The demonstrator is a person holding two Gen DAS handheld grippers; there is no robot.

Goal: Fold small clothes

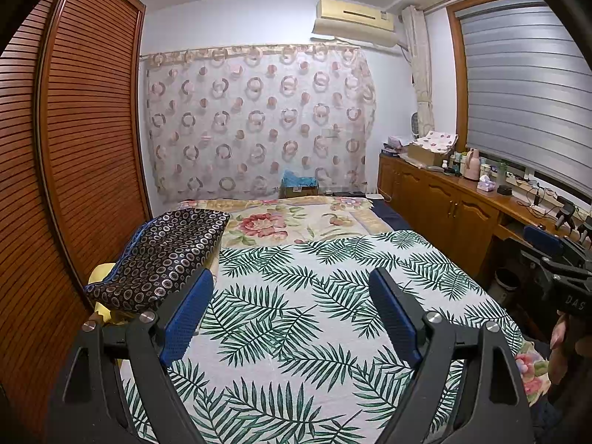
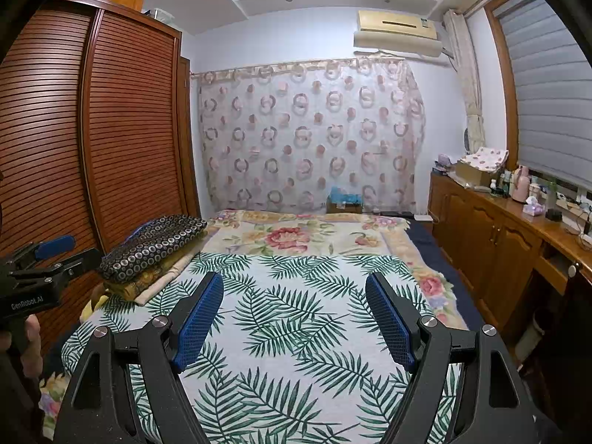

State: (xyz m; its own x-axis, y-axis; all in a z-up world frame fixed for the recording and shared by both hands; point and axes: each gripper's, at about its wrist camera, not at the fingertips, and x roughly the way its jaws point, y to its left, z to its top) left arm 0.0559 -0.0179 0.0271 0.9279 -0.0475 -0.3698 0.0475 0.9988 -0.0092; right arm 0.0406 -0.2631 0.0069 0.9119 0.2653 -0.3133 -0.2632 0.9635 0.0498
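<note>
Both grippers (image 1: 290,277) (image 2: 294,281) agape above leaf-print cover (image 1: 296,296)

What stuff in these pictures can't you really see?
- Yellow thing, left wrist view: mostly hidden under the dark circle-patterned cushion.
- Bottles on the wooden counter, right wrist view: too small to identify.
- Near end of the leaf-print sheet, both views: cut off by the bottom edge and the jaws.
</note>
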